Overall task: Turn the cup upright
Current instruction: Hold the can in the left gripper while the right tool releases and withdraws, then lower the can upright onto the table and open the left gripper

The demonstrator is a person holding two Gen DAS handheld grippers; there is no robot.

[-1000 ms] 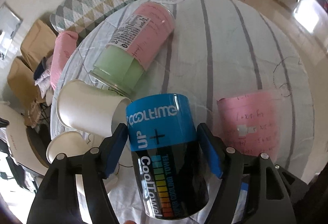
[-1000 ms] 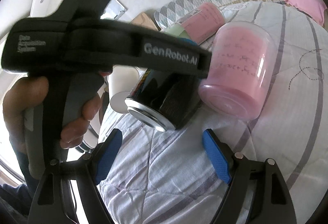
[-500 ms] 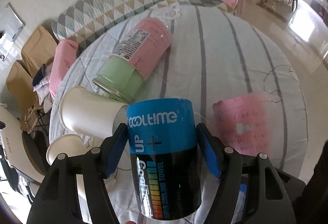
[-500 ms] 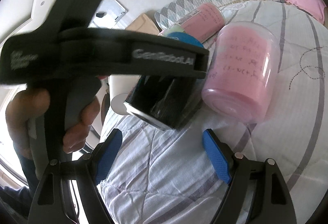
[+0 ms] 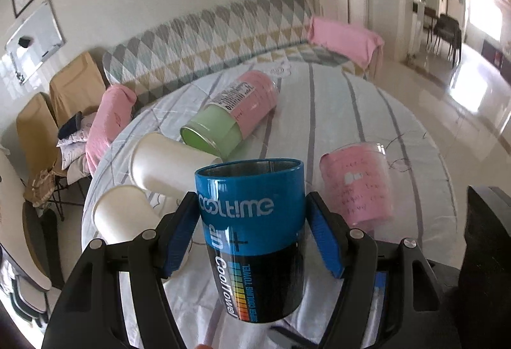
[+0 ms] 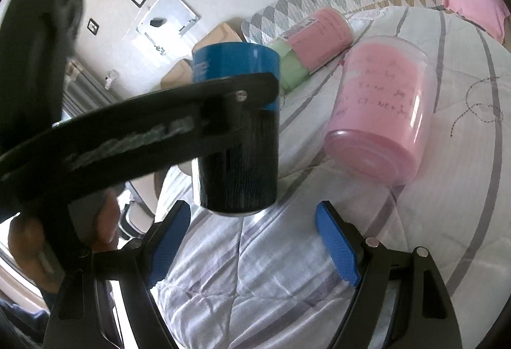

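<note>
The blue-and-black cup (image 5: 252,237) looks glossy metal (rim shiny); the quilted bedspread (image 5: 367,112) is matt cloth; gripper pads (image 6: 335,248) rough plastic.

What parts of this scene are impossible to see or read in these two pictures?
- Blue can bottom: hidden in the left wrist view by its own body; tool blocks it in the right.
- Pink cup writing: too small and blurred, both views.
- White paper cups: hidden by the can in the right wrist view.
</note>
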